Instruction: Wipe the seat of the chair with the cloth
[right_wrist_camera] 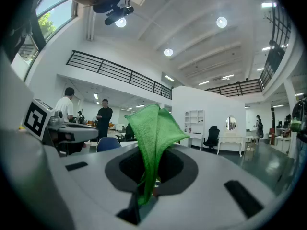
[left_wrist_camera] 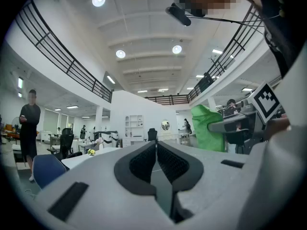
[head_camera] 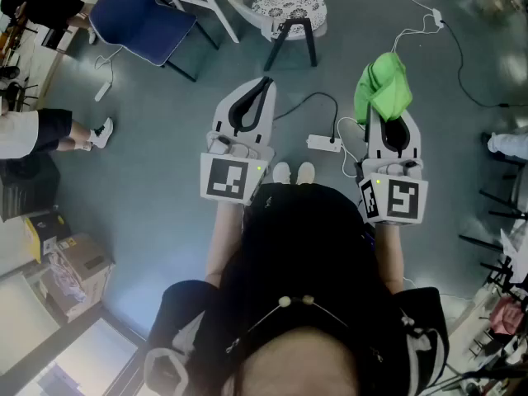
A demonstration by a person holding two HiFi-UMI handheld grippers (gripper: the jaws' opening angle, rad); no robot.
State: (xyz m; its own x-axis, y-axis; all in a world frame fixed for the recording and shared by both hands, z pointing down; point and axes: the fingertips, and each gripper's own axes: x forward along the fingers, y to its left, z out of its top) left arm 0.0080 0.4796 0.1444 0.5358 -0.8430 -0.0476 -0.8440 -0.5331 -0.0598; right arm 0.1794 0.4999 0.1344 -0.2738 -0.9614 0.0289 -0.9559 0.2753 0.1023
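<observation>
My right gripper (head_camera: 386, 99) is shut on a green cloth (head_camera: 383, 87), which bunches up out of the jaws (right_wrist_camera: 152, 128). Beside it to the left, my left gripper (head_camera: 265, 82) is shut with its dark pads (left_wrist_camera: 144, 163) pressed together and nothing between them. Both are held level at waist height over the grey floor and point forward. A blue chair (head_camera: 148, 23) stands far ahead to the left, well apart from both grippers; its seat faces up. From the left gripper view the cloth (left_wrist_camera: 206, 128) shows at the right.
A round patterned stool (head_camera: 289, 2) stands straight ahead. A white power strip (head_camera: 323, 143) and cables lie on the floor by my feet. A cardboard box (head_camera: 78, 266) sits at the left. People stand at the left (head_camera: 49, 130).
</observation>
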